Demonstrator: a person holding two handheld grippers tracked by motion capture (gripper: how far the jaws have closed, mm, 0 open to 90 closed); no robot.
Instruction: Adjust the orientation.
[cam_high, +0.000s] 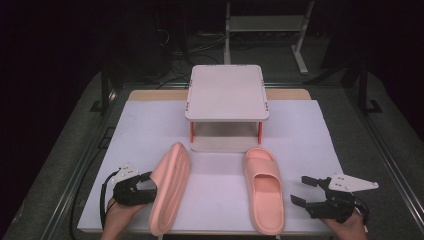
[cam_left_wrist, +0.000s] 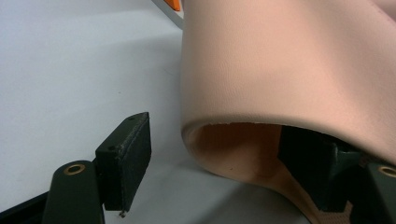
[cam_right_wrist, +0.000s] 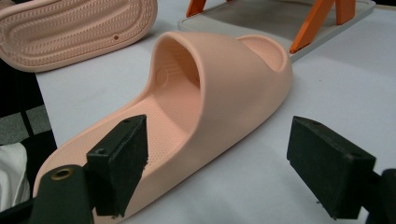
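High view: left gripper (cam_high: 144, 184), jaws apart around the strap of the tipped left slipper (cam_high: 170, 187), isn't clamped; right gripper (cam_high: 305, 190) gapes beside the right slipper (cam_high: 264, 187). Next: squeeze, then lift.

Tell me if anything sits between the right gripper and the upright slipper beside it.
Nothing visible does. The right gripper stands open, and only bare white table cover lies between it and the upright slipper. The tilted slipper is on the far side, at the left gripper.
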